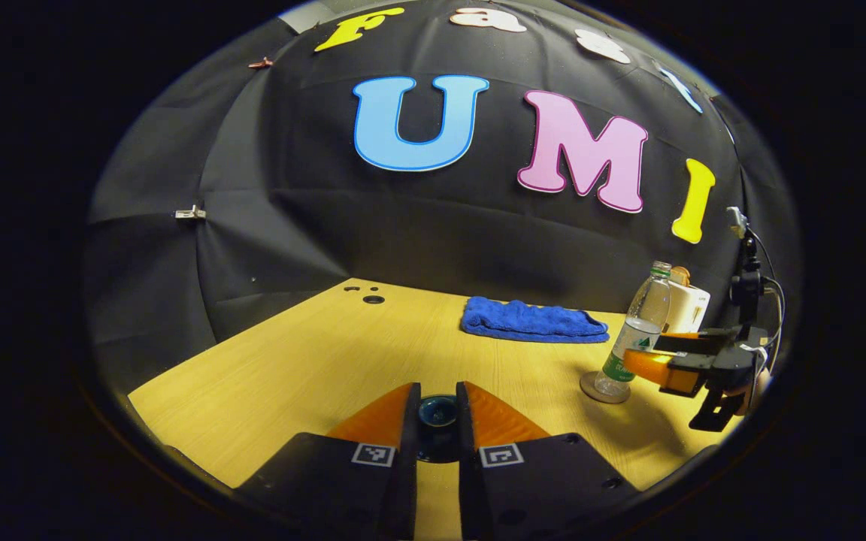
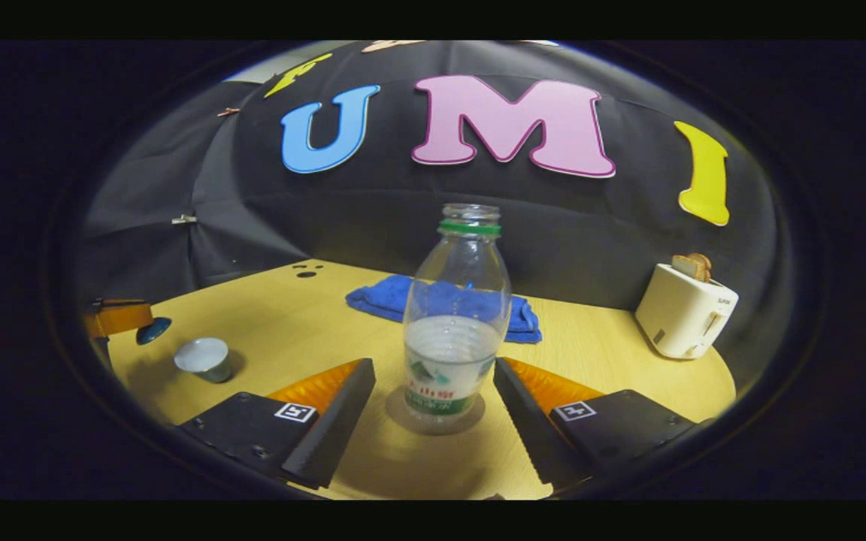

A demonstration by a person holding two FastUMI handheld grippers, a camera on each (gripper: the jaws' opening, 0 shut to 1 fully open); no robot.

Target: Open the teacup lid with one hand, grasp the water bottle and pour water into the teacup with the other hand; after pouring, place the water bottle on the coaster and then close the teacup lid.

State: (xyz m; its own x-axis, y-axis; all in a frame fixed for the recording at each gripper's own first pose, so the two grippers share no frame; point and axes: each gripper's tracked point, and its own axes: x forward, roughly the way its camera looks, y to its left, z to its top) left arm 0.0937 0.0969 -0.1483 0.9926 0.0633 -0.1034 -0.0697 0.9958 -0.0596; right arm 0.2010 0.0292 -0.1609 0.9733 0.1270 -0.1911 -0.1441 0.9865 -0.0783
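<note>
Left tool [image 1: 437,421] clamping teacup lid [image 1: 437,412], right tool [image 2: 433,409] open around water bottle [image 2: 454,330], toaster [image 2: 685,309] nearby

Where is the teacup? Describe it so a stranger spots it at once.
On the wooden table, look left of the water bottle in the right gripper view, away from the blue towel. The teacup stands there alone near the table's edge. It is small, squat and open-topped with a pale inside, its lid lifted off just beside it.

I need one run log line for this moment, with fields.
left gripper: shut on teacup lid | right gripper: open around water bottle | bottle: on coaster | teacup: uncovered
</note>
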